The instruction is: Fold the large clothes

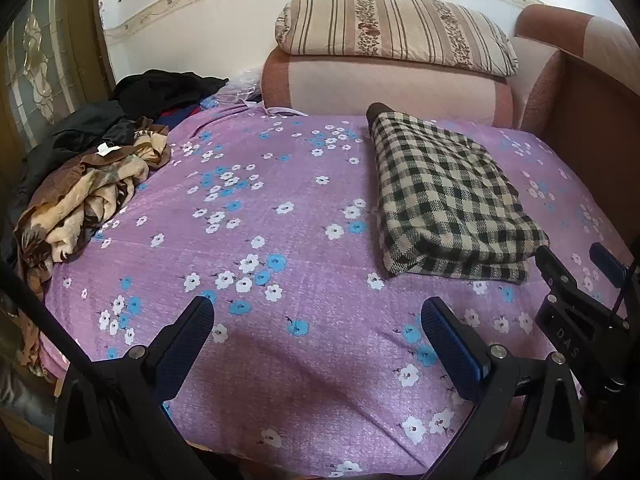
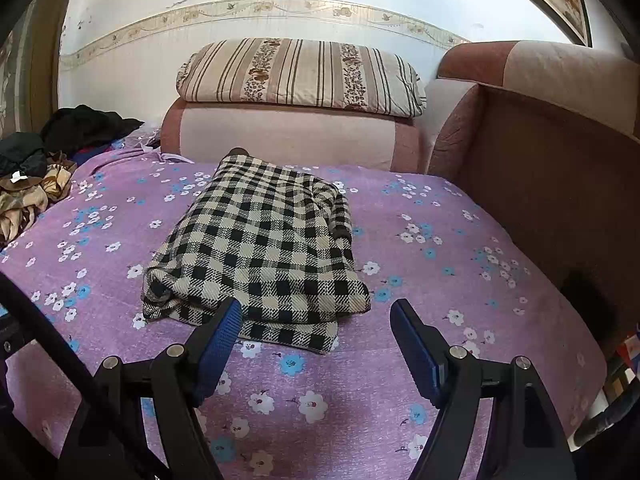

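- the plaid garment (image 2: pixel 256 256) lies folded into a thick, layered rectangle on the bed (image 2: pixel 460 320), at about 12 o'clock from the right gripper (image 2: pixel 316 336), its near hem just beyond the fingers; it looks finished, set to one side so the middle of the bed stays free for the next piece.
- right fingers (image 2: pixel 222 332) stand wide apart and hold nothing; the left pad sits just over the fold's near edge, whether touching i cannot tell.
- the left gripper (image 1: pixel 316 332) hovers over bare sheet, fingers (image 1: pixel 192 332) spread and empty, the garment at its 1 o'clock.
- the pile (image 1: pixel 92 184) of unfolded clothes sits at 10 o'clock: a soft, rumpled brown-and-cream fleece with dark cloth heaped behind it, probably the stock to draw from.
- the plaid is a coarse, heavy weave in black and cream, stiff enough to keep square corners; the sheet is thin, lilac, printed with small white and blue flowers.
- a striped pillow (image 2: pixel 300 76) rests on the padded armrest (image 2: pixel 280 136) at 12 o'clock.
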The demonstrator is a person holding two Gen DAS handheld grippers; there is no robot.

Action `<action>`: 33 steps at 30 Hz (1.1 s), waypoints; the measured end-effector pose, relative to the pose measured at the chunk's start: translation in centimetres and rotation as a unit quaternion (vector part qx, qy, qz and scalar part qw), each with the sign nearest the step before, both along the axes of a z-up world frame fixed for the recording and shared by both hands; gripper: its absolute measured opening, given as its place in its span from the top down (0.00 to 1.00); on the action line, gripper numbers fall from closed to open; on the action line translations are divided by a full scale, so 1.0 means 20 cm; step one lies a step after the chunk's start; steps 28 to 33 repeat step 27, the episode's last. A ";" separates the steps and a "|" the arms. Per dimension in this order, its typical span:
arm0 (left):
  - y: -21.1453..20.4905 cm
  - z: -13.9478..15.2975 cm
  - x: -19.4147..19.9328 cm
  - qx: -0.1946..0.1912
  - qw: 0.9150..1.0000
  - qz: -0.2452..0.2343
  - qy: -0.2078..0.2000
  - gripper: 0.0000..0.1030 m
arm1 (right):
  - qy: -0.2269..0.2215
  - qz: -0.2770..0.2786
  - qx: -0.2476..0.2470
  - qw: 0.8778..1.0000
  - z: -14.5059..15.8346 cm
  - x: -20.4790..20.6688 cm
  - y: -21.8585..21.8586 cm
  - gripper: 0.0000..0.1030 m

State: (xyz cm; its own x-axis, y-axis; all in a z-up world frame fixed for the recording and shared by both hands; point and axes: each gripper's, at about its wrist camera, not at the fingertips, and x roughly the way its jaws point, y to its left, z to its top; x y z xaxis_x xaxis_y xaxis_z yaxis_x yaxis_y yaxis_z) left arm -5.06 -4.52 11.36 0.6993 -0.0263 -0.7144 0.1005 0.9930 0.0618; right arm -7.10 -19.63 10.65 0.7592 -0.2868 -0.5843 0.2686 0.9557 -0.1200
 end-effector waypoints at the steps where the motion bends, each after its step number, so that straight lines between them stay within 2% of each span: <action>1: 0.00 0.00 0.00 0.000 1.000 0.000 0.000 0.00 | 0.001 -0.001 0.001 1.000 0.00 0.00 0.00 0.22; 17: 0.01 -0.05 0.01 -0.026 0.999 -0.011 0.029 0.00 | 0.007 -0.005 -0.002 1.000 -0.01 0.01 0.00 0.22; 33: 0.00 -0.06 0.01 -0.028 0.999 -0.020 0.027 0.00 | 0.016 0.005 -0.001 1.000 -0.04 0.02 0.01 0.22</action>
